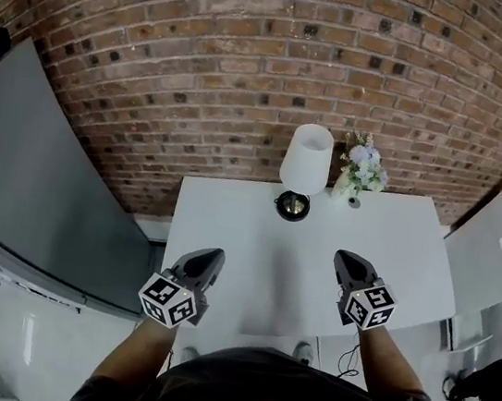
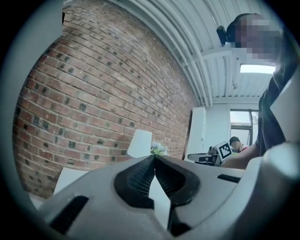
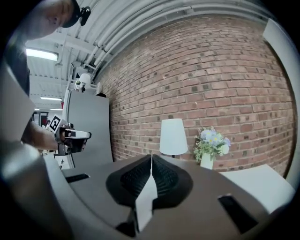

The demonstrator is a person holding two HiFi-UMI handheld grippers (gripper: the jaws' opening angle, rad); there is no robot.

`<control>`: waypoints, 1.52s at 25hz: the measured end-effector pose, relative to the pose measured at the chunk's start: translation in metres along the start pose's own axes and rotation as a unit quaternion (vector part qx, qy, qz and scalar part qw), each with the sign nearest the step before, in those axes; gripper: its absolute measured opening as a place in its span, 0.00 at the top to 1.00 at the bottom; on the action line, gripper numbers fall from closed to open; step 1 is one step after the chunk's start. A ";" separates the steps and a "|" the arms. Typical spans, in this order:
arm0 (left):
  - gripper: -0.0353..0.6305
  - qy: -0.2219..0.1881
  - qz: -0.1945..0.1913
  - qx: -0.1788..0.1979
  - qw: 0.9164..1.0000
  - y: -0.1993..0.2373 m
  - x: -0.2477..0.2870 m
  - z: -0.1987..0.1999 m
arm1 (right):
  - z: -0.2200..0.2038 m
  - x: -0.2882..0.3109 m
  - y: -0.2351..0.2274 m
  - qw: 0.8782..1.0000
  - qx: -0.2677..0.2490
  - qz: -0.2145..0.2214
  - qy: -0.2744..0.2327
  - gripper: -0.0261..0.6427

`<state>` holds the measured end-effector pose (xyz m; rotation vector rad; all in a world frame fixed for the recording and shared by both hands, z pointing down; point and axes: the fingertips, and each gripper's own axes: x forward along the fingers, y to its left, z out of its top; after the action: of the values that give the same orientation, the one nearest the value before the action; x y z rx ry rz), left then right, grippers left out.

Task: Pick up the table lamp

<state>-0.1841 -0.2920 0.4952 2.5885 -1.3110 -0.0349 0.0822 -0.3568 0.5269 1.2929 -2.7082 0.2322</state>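
White counter point(image 1: 227, 233) bears a table lamp point(image 1: 305, 164); a small vase of flowers point(image 1: 360, 174) stands just right of the lamp

A red brick wall point(image 1: 255, 46) backs the white bench point(image 1: 237, 230) — a grey panel point(image 1: 39, 182) stands left, ceiling strip lights point(image 3: 44, 54) glow.

No legible text — none anywhere

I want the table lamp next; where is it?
Head view: the table lamp stands at the far edge of the white table by the brick wall, just left of the flower vase.
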 end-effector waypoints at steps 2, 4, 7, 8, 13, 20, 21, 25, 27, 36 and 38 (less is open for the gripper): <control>0.94 -0.001 -0.001 -0.001 1.000 0.004 0.000 -0.004 | -0.002 0.005 0.004 1.000 -0.007 -0.001 0.003 0.96; 0.94 -0.003 0.004 -0.003 1.000 0.009 0.003 -0.006 | -0.003 0.012 0.002 1.000 -0.010 -0.001 0.004 0.94; 0.94 -0.005 0.012 -0.011 1.000 0.012 0.012 -0.014 | -0.008 0.022 -0.003 1.000 -0.013 0.003 0.007 0.87; 0.94 -0.005 0.013 -0.013 1.000 0.013 0.016 -0.017 | -0.010 0.025 -0.005 1.000 -0.013 0.003 0.008 0.85; 0.94 0.002 0.014 -0.011 1.000 0.020 0.034 -0.035 | -0.023 0.051 -0.012 1.000 -0.017 0.009 0.019 0.75; 0.94 0.011 0.015 -0.002 1.000 0.044 0.062 -0.064 | -0.049 0.101 -0.029 1.000 -0.012 0.002 0.028 0.73; 0.94 0.012 0.016 -0.003 1.000 0.049 0.066 -0.069 | -0.053 0.110 -0.031 1.000 -0.009 0.000 0.028 0.73; 0.94 0.017 0.019 -0.006 1.000 0.068 0.079 -0.090 | -0.070 0.146 -0.043 0.999 0.000 -0.013 0.030 0.73; 0.94 0.016 0.020 -0.011 1.000 0.076 0.086 -0.101 | -0.079 0.163 -0.050 0.999 -0.001 -0.022 0.033 0.73; 0.94 0.028 0.010 -0.012 0.999 0.107 0.109 -0.154 | -0.119 0.234 -0.083 0.997 -0.001 -0.064 0.046 0.68; 0.94 0.026 0.009 -0.014 1.000 0.112 0.111 -0.160 | -0.120 0.247 -0.093 0.996 0.007 -0.076 0.041 0.65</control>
<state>-0.1858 -0.4124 0.6848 2.5377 -1.3054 0.0174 0.0068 -0.5785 0.6976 1.4517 -2.5313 0.2819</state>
